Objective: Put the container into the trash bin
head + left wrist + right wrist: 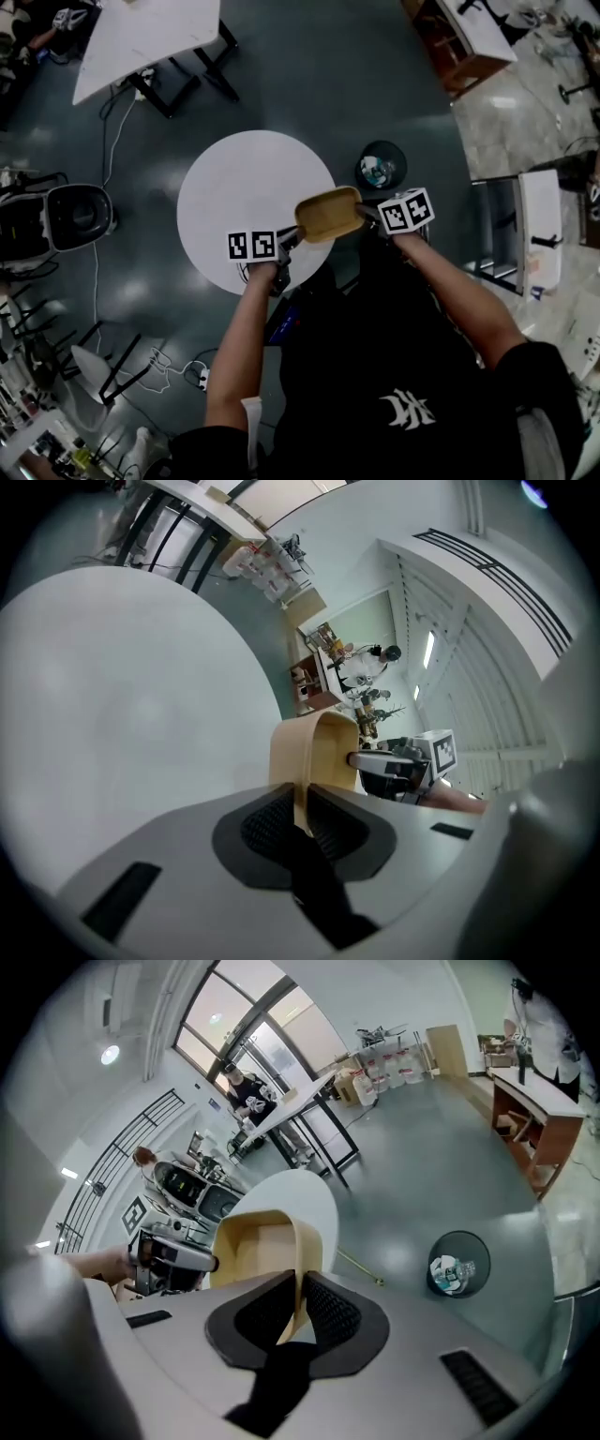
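Left gripper (293, 235) and right gripper (365, 212) each clamp a wall of the container (330, 215); trash bin (382, 167) near

Dim head view (fisheye-warped edges), window glare.

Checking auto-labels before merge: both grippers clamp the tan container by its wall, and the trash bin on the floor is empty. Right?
One thing is wrong: the trash bin is not empty. The right gripper view shows rubbish lying in it. The rest stands: the left gripper and the right gripper both clamp the tan container by its wall, and the bin stands on the floor.
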The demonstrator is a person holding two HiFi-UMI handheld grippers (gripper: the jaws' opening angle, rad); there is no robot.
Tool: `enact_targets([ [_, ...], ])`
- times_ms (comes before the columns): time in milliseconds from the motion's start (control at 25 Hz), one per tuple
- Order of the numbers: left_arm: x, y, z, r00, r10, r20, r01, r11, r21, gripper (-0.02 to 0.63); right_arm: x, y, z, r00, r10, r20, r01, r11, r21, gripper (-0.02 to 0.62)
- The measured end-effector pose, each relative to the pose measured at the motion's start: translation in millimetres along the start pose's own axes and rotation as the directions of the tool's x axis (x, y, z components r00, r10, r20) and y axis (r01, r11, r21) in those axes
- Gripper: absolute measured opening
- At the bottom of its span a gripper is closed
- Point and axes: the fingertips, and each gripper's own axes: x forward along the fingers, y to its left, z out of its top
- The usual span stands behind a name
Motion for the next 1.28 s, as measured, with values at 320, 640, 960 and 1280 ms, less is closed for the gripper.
enact_targets([
  [320, 73.9, -51.8, 19.9, 0.999, 0.007, -0.031, -0.006, 1.000, 0.024, 0.044, -54.0, -75.0, 2.7, 0.999, 0.000, 0.036, -0.002, 0.999, 0.053, 0.061],
  [640, 151.4, -94.1, 32.4, 0.992, 0.024, -0.121, -0.015, 0.997, 0.076, 0.044, -96.4, -153.5, -5.0, 0.997, -0.018, 0.069, 0.009, 0.992, 0.122, 0.061],
  [960, 223.5, -100.5, 27.9, 0.968, 0.056, -0.243, -0.037, 0.996, 0.082, 0.044, -106.6, -220.8, -35.3, 0.998, -0.029, 0.047, 0.017, 0.972, 0.235, 0.061],
  [1280, 307.1, -78.3, 12.4, 0.948, 0.090, -0.304, -0.071, 0.995, 0.072, 0.044, -93.7, -298.0, -67.6, 0.999, -0.051, 0.005, 0.047, 0.952, 0.302, 0.060],
])
